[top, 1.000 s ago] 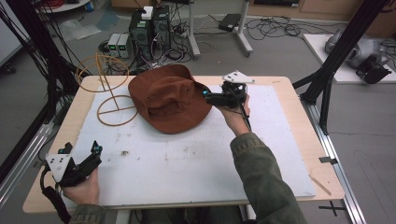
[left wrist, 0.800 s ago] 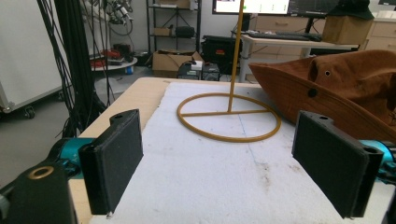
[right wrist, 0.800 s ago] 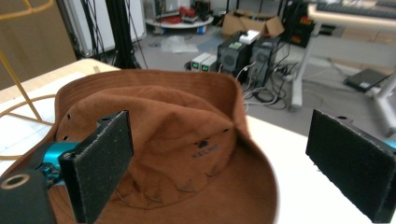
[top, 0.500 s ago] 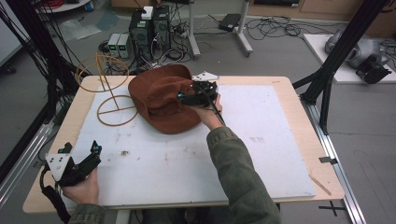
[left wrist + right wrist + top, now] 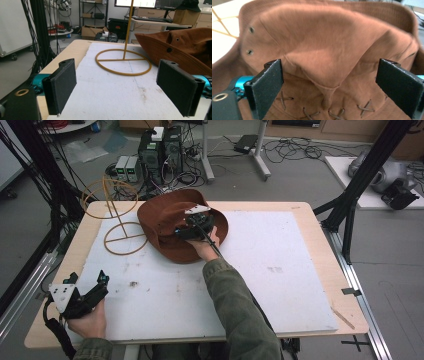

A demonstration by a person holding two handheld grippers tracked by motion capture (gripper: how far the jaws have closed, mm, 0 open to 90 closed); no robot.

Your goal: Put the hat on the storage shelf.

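Observation:
A brown brimmed hat (image 5: pixel 167 222) lies on the white mat (image 5: pixel 280 270), just right of a yellow wire hat stand (image 5: pixel 116 220). My right gripper (image 5: pixel 182 231) hovers over the hat's crown, open; in the right gripper view its jaws stand wide apart either side of the creased crown (image 5: pixel 329 57). My left gripper (image 5: pixel 95 282) rests near the table's front left corner, open with nothing between its pads (image 5: pixel 61 87). The left gripper view looks along the mat to the stand's ring base (image 5: pixel 123 62) and the hat's brim (image 5: pixel 175 50).
The wooden table (image 5: pixel 310 210) edge frames the mat. Black frame legs (image 5: pixel 350 195) stand at the right and cables hang at the left. Computers and cables sit on the floor behind. A small dark mark (image 5: pixel 134 283) is on the mat.
My right gripper has moved left from the hat's right side to over its crown. The left gripper has stayed put.

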